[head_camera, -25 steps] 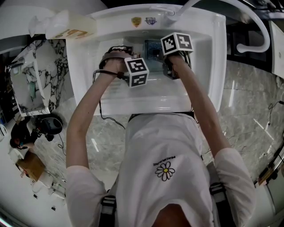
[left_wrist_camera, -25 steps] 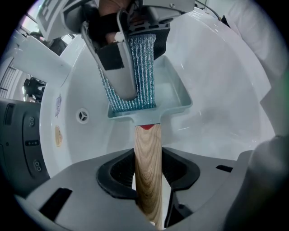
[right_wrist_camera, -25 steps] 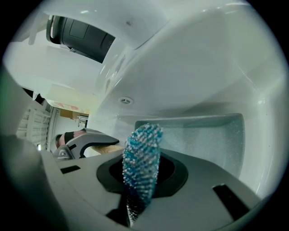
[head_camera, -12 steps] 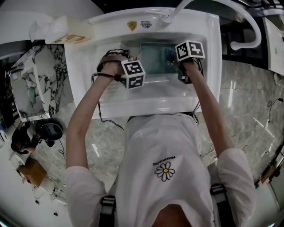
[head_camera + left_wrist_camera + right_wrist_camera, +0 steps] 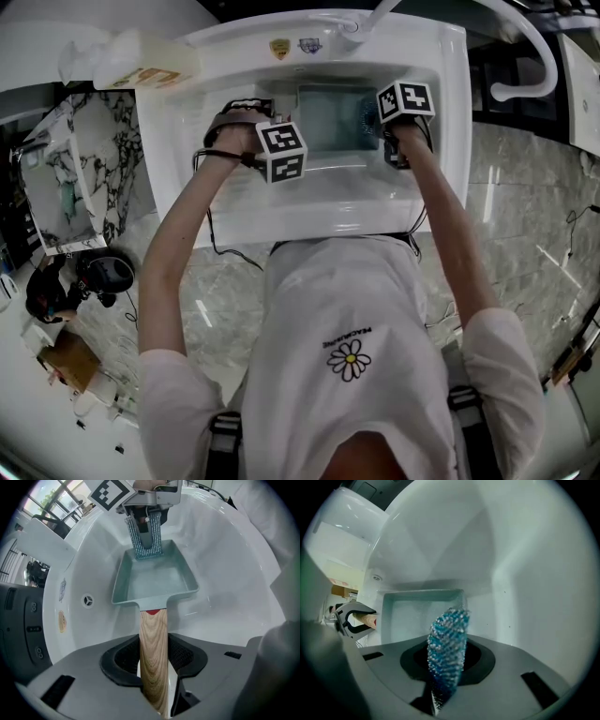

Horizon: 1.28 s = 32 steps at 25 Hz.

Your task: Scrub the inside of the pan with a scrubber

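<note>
- A white sink (image 5: 178, 141) stands over a marble floor (image 5: 525, 206), with a faucet (image 5: 375, 19) arching above its far rim; the person leans over it.
- The pan (image 5: 154, 581), pale green and rectangular, lies down in the basin with its open side up.
- The left gripper (image 5: 153, 665) has its jaws closed narrow on the wooden handle (image 5: 153, 630) and holds the pan roughly level.
- The right gripper (image 5: 447, 667) is clamped on the scrubber (image 5: 449, 639), a blue and silver mesh pad that sticks out past its jaws.
- From the left gripper view the scrubber (image 5: 144, 538) hangs at the pan's far end, its lower edge at or just inside the far wall.
- Judged step: scrubbing is under way or about to start at that far end.
- The next move likely calls for pressing the pad onto the pan floor and dragging it toward the handle while the left grip resists the push.
- I cannot tell whether the pad touches the floor of the pan or only the wall.
- In the head view the marker cubes and hands cover much of the pan (image 5: 333, 117).
- The handle's near end is cut off under the left gripper's body.
</note>
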{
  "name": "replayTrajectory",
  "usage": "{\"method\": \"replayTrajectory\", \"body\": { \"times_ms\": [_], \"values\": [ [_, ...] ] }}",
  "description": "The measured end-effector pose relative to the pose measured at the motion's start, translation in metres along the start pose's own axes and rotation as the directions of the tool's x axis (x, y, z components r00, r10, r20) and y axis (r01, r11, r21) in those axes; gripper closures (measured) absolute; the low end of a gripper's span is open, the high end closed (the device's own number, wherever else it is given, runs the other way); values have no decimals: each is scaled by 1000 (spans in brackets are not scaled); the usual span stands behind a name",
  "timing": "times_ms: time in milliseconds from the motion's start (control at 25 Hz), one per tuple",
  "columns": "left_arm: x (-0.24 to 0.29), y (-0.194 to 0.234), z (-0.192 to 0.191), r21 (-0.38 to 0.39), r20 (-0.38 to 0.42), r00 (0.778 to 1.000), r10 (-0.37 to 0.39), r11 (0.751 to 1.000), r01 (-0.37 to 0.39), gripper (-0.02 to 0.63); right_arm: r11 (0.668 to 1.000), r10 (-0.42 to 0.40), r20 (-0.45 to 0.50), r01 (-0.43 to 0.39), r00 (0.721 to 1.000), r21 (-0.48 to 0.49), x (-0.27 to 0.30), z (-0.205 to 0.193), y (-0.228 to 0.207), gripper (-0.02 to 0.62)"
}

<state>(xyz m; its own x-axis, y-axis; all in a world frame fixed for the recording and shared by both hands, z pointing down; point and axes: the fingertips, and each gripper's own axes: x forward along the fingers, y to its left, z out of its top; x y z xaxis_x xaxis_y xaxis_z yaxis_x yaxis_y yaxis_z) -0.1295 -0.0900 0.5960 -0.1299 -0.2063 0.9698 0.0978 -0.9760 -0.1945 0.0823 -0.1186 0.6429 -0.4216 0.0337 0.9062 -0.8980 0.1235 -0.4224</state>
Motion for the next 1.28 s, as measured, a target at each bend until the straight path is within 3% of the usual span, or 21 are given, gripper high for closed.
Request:
{"method": "replayTrajectory", "body": {
  "times_ms": [440,800,1280],
  "values": [
    [-1,0,-1,-9,3,1000,1,1000,-1,443,1000,24,-14,-24,1000,-11,1,0,13,535],
    [-2,1,-1,-11,9,1000,2,1000,-2,443,988,141,-9,-140,990,63,2,0,36,535],
    [-1,1,0,-11,12,1000,6,1000,-6,443,965,261,-7,-261,965,19,12,5,103,535]
  ]
}}
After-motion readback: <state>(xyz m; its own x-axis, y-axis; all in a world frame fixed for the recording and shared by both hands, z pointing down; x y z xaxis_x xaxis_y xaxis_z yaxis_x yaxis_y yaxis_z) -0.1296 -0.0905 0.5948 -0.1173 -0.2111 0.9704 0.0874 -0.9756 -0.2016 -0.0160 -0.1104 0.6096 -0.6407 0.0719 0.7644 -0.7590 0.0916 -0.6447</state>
